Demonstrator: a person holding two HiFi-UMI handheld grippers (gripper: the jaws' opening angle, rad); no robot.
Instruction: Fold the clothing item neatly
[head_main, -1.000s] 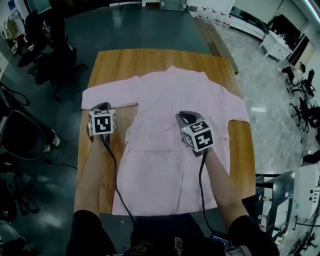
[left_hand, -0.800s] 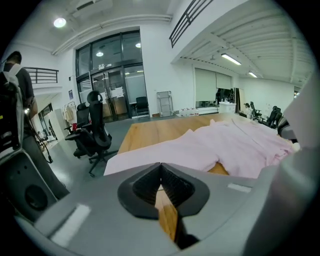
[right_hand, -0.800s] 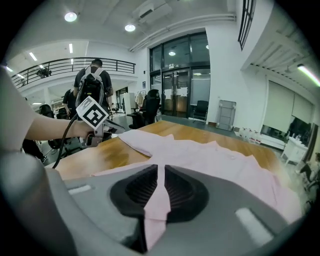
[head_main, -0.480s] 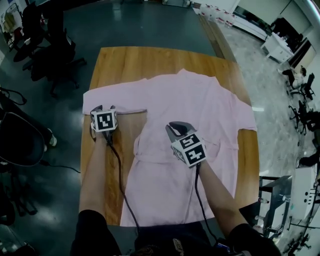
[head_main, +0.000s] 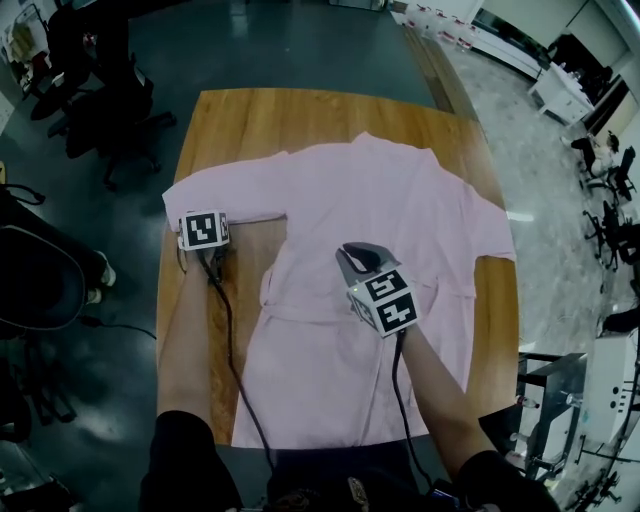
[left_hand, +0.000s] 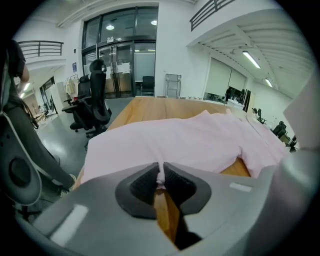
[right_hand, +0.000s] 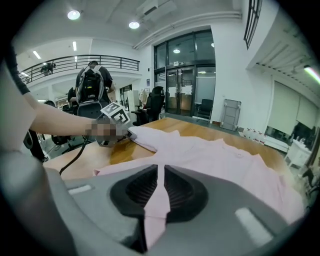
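— Largest entry?
— Wooden table.
— Next?
— Pink shirt, one piece, spread flat on the table. Collar toward the table's far edge, hem hanging over its near edge.
— Tools?
— Right gripper, above the table's middle: jaws clamped on a raised fold of the shirt. Left gripper, by the table's left edge: jaws have just been closing and now pinch the edge of the sleeve, with bare tabletop below them.
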